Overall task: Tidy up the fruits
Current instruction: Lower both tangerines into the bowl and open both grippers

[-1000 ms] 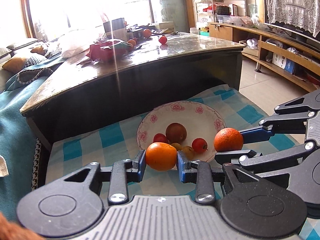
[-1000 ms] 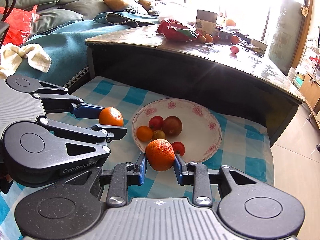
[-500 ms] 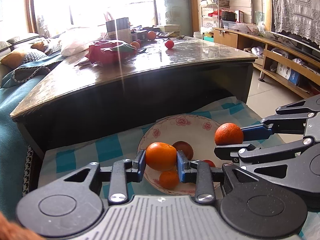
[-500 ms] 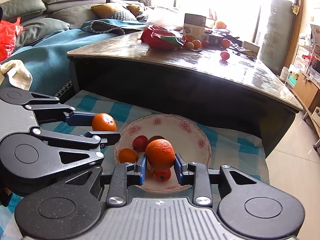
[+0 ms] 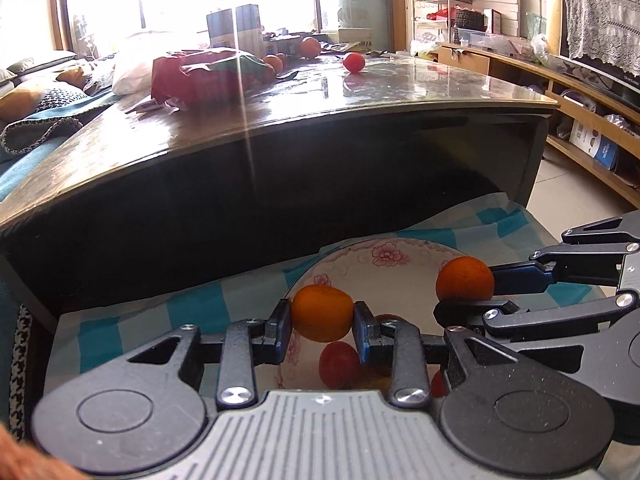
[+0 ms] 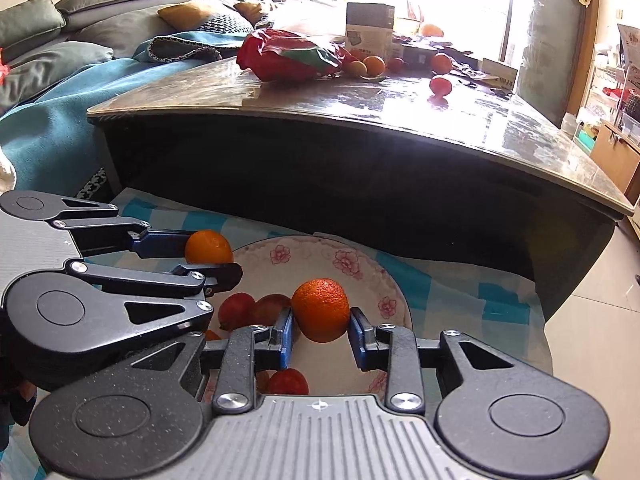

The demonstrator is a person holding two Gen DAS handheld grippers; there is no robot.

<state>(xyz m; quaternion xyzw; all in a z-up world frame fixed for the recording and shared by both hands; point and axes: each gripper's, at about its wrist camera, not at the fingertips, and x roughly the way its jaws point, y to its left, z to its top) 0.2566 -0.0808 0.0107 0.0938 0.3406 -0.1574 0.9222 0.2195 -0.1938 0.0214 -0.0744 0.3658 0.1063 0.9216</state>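
My left gripper [image 5: 322,322] is shut on a smooth orange [image 5: 320,308], held just above the near left part of a white plate with a pink flower rim [image 5: 386,256]. My right gripper [image 6: 320,326] is shut on a rougher, darker orange [image 6: 320,306] over the same plate [image 6: 352,264]. Each gripper shows in the other's view: the right gripper [image 5: 466,295] at the right, the left gripper [image 6: 212,258] at the left. Several small red and brown fruits [image 6: 236,310] lie in the plate, partly hidden under the fingers.
The plate rests on a blue and white checked cloth [image 6: 448,292]. Close behind it stands a dark low table [image 5: 360,92] bearing a red bag [image 6: 288,56], a box and several loose fruits. A sofa with a teal blanket [image 6: 52,120] lies left; shelves [image 5: 592,120] stand right.
Both grippers have moved forward and a little down with their oranges, from the plate's near edge to over its fruits. The table now looms closer. Neither grip has changed.
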